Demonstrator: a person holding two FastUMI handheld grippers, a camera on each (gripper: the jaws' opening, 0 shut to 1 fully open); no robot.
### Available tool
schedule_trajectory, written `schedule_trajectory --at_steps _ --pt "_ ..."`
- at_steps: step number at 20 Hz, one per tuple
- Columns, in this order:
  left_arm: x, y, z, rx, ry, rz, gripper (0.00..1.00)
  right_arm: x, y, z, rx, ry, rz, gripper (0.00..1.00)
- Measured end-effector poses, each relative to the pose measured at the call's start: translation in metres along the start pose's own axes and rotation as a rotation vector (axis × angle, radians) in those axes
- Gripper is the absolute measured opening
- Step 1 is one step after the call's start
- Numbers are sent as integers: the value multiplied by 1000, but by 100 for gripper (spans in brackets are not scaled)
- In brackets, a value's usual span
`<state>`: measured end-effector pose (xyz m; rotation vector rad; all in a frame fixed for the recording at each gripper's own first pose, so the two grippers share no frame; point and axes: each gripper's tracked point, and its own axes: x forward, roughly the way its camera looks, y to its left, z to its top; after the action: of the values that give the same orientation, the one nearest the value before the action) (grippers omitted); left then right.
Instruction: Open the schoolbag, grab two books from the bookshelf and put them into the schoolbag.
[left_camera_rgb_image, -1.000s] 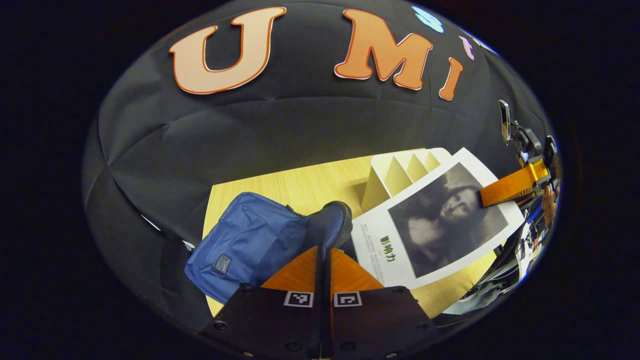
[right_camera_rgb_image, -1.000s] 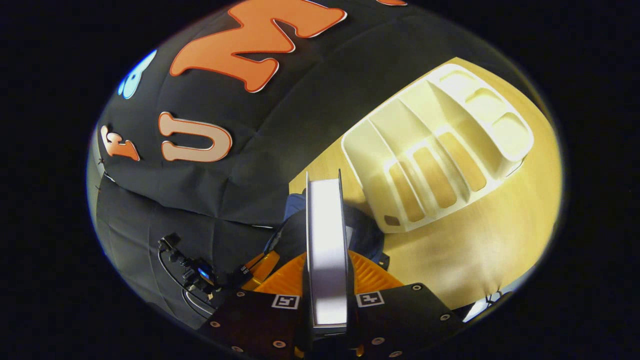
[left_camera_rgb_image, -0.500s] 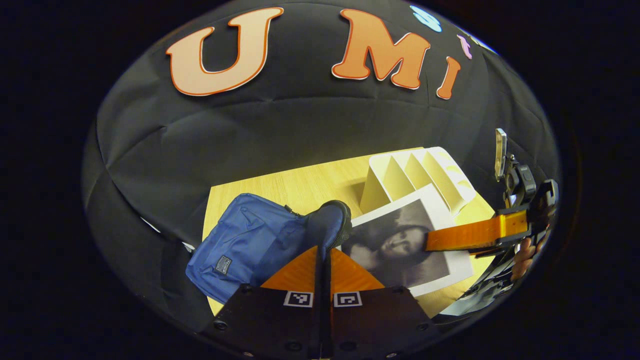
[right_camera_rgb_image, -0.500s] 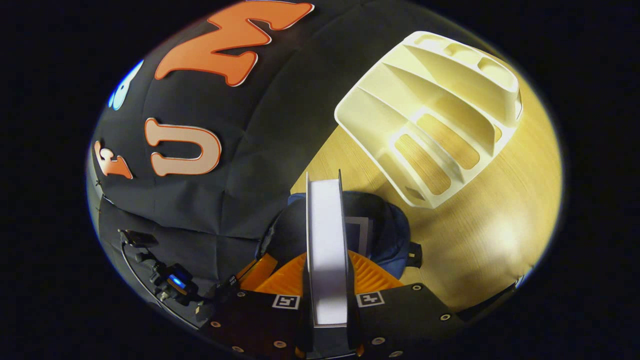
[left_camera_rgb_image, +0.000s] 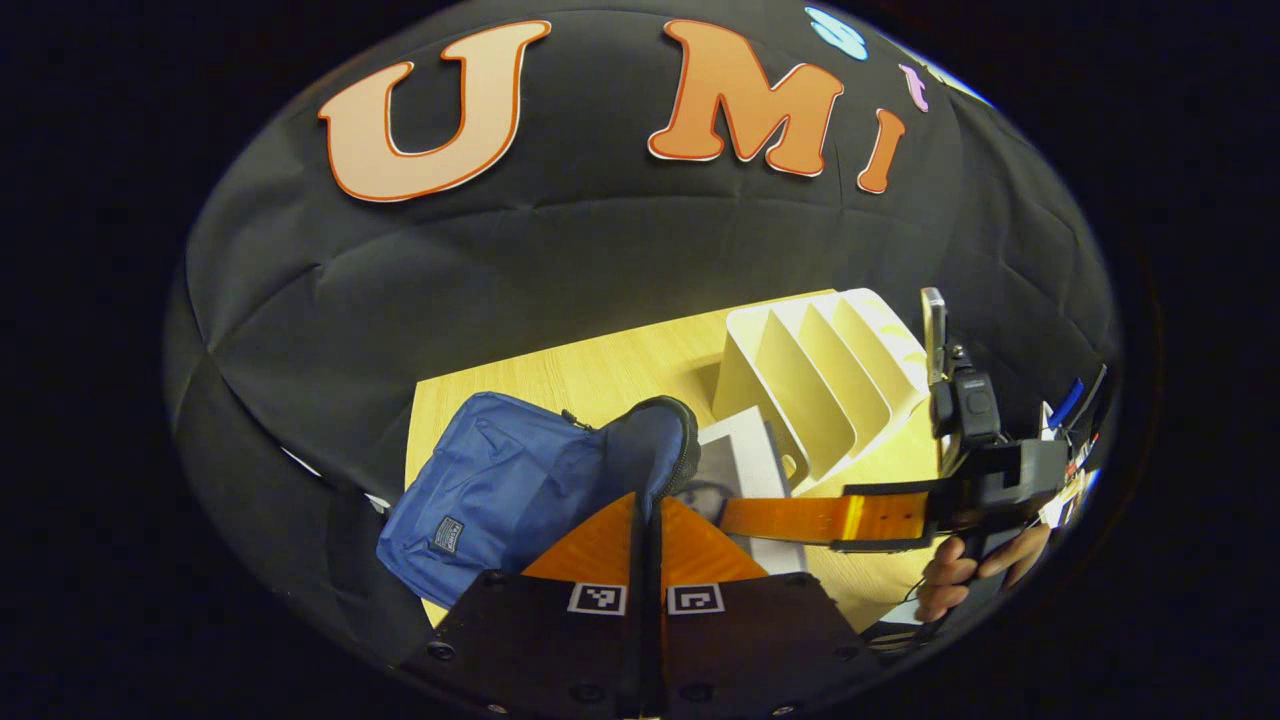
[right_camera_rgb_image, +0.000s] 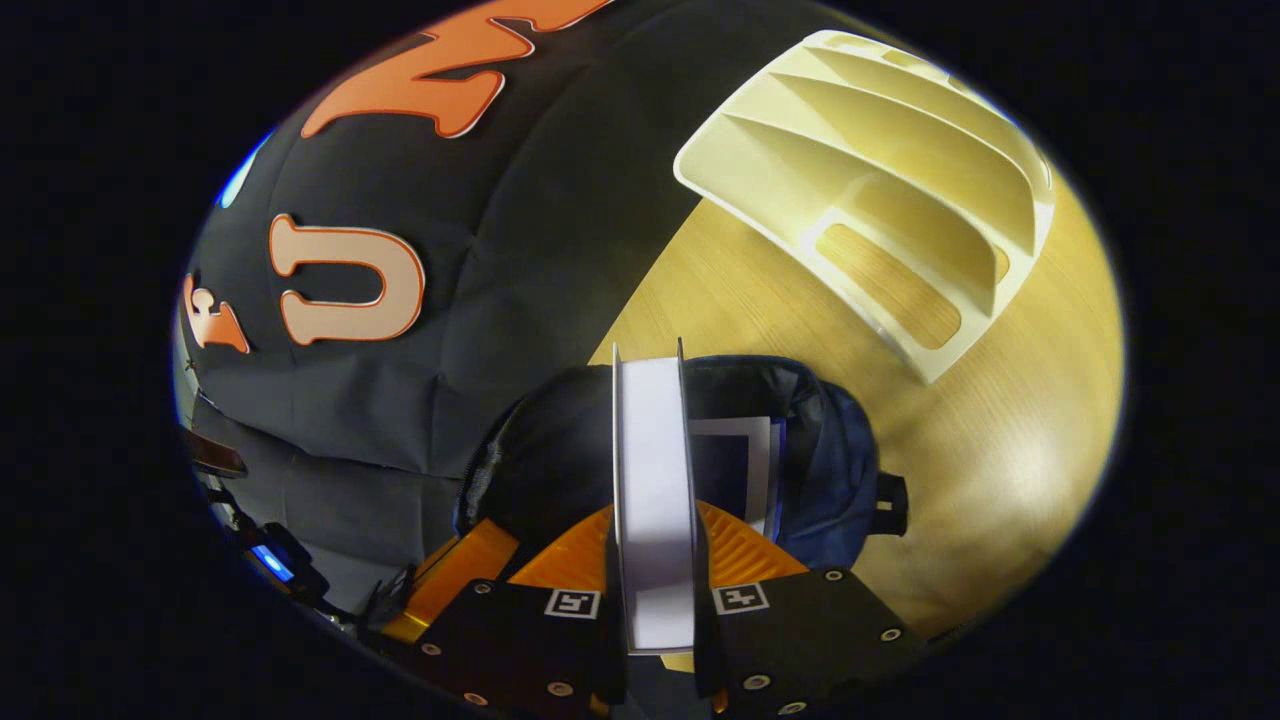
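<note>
The blue schoolbag lies open on the wooden table with one book already inside its dark mouth, and the right gripper, clamped on a second book, holds that book edge-on right at the opening. In the left gripper view the left gripper has its fingers pinched together on the flap of the schoolbag, lifting the zippered edge. Just beyond the schoolbag stands the cream bookshelf, its slots empty, and a hand grips the right gripper's handle beside it.
</note>
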<state>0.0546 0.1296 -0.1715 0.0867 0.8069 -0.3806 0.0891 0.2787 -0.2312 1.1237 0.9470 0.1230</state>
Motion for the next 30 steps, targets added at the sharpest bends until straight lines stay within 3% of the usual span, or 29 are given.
schedule_trajectory --at_steps 14,15,16,17,18,19,20,26,30 --pt "-13 -11 -2 27 12 -58 1 64 15 -21 -28 -84 79 27" --pt "-12 -14 -2 31 15 -62 1 67 15 -22 -29 -86 84 38" --pt "-11 -16 -3 39 21 -66 1 73 12 -23 -34 -91 86 27" --pt "-9 -15 -4 49 24 -59 1 79 8 -24 -38 -93 82 39" --pt "-10 -15 -3 60 23 -59 1 82 3 -24 -38 -96 61 30" --pt "-4 -16 -7 54 34 -59 1 83 -5 -25 -47 -89 11 33" --pt "-7 -14 -6 55 34 -47 1 81 -12 -24 -68 -93 -29 41" --pt "4 -11 -4 37 34 -27 1 53 -14 4 -179 -131 -76 81" --pt "13 -14 -10 8 46 -20 1 28 -21 40 -280 -203 -122 90"
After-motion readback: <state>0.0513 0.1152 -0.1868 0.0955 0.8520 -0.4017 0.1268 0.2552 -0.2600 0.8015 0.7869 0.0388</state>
